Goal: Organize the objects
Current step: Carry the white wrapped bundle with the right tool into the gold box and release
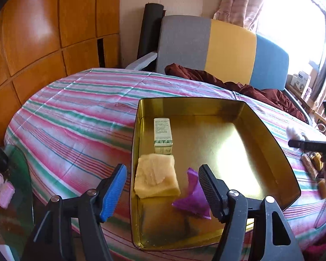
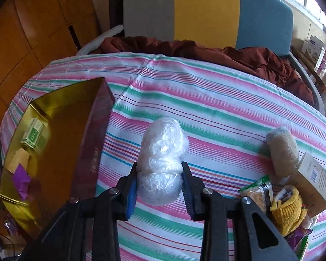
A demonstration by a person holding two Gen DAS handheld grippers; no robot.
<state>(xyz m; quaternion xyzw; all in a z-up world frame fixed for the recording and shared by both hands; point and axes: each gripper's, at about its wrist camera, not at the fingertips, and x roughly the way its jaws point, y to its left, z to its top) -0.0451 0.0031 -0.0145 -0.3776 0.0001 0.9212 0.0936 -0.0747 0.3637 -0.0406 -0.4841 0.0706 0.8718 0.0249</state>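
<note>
Plastic wad [image 2: 163, 161] is clamped in right tool [image 2: 159, 187] above the striped tabletop [image 2: 228, 108]; tin [image 2: 93, 143] lies to its left. Left tool [image 1: 163, 187] is released over the tin.

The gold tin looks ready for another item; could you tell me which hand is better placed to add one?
Probably the right: the right gripper already clamps the plastic-wrapped bundle beside the gold tin. The left gripper hangs open and empty over it.
</note>
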